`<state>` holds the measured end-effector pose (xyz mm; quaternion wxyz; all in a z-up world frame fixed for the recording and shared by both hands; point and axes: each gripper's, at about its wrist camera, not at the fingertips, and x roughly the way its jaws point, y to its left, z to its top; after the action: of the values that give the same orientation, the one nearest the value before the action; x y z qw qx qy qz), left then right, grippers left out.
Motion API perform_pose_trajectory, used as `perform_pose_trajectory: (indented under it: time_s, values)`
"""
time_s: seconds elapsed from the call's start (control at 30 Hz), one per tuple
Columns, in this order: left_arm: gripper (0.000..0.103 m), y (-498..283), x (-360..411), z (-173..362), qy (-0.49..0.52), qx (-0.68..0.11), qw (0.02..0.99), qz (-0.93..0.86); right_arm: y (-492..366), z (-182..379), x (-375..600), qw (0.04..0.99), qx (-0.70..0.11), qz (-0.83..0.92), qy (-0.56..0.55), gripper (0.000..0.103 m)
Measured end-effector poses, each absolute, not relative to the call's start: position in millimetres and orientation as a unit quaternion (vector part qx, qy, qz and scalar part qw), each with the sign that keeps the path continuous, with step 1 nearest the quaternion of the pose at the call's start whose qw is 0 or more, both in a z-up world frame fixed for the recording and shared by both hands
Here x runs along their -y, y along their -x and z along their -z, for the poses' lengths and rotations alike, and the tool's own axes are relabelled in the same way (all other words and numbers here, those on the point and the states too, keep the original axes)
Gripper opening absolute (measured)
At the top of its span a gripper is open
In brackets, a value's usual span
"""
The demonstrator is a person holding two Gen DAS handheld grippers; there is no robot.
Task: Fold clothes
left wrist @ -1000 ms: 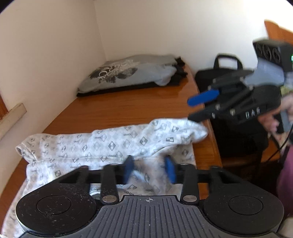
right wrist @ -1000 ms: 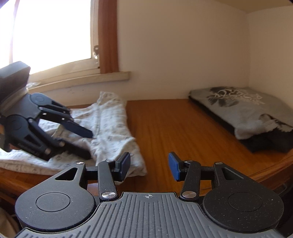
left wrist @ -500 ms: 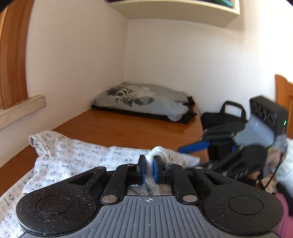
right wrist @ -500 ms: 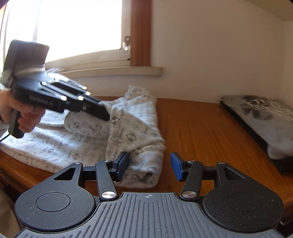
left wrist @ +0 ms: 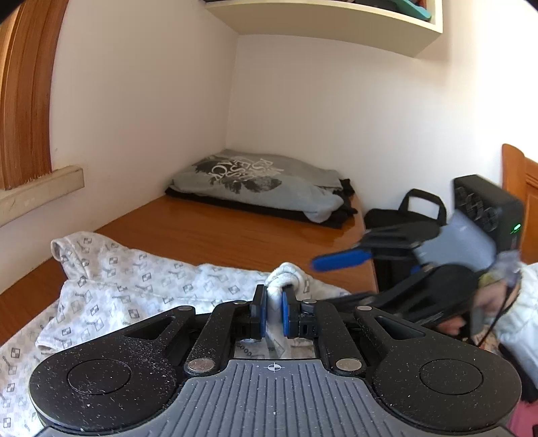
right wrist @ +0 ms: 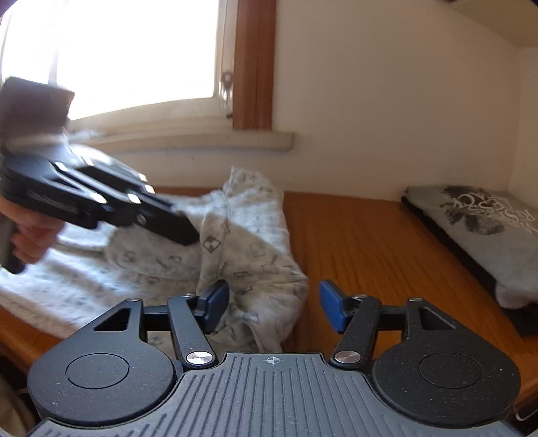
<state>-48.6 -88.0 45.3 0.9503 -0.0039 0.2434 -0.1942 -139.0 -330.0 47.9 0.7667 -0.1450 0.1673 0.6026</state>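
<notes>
A white patterned garment point(left wrist: 134, 285) lies spread over the near end of the wooden table point(left wrist: 218, 235). My left gripper point(left wrist: 275, 311) is shut on a bunched fold of it, and the cloth pokes up past the blue pads. In the right wrist view that gripper point(right wrist: 188, 235) holds the fold raised, so the garment point(right wrist: 248, 248) hangs from it in a drape. My right gripper point(right wrist: 274, 307) hovers at the garment's near corner, its jaws opening. The cloth sits low between the pads, which do not press on it. Its blue finger point(left wrist: 339, 262) shows right of the fold.
A stack of folded clothes, a grey printed shirt point(left wrist: 262, 188) on top, lies in the far corner against the walls point(right wrist: 487, 228). A black bag point(left wrist: 403, 218) stands beyond the table's right edge. A shelf point(left wrist: 336, 27) hangs overhead; a window sill point(right wrist: 188, 141) runs along the left.
My left gripper has shut on a fold of the garment and lifted it slightly, tipping its view upward. The right gripper's jaws have widened near the garment's corner.
</notes>
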Motion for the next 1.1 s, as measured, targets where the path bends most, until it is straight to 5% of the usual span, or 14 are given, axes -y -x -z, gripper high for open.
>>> perform_pose_trajectory:
  time_s: [0.3, 0.47, 0.77, 0.9, 1.1]
  values:
    - [0.01, 50.1, 91.0, -45.4, -0.003, -0.246, 0.948, 0.203, 126.8, -45.1, 325.0, 0.758, -0.188, -0.604, 0.161, 0.061]
    - [0.01, 51.1, 95.1, -41.0, -0.009, -0.256, 0.943, 0.213, 135.9, -34.2, 300.4, 0.76, -0.178, -0.6, 0.173, 0.049]
    - [0.013, 53.3, 109.5, -18.5, -0.049, -0.291, 0.931, 0.216, 125.7, -48.1, 344.5, 0.768, -0.176, -0.606, 0.108, 0.053]
    - [0.016, 54.5, 111.9, -15.3, -0.055, -0.299, 0.927, 0.219, 128.8, -63.2, 343.4, 0.775, -0.153, -0.609, 0.074, 0.028]
    - [0.016, 59.2, 110.2, -19.1, -0.054, -0.306, 0.926, 0.216, 145.3, -48.7, 306.5, 0.76, -0.167, -0.615, 0.129, 0.028]
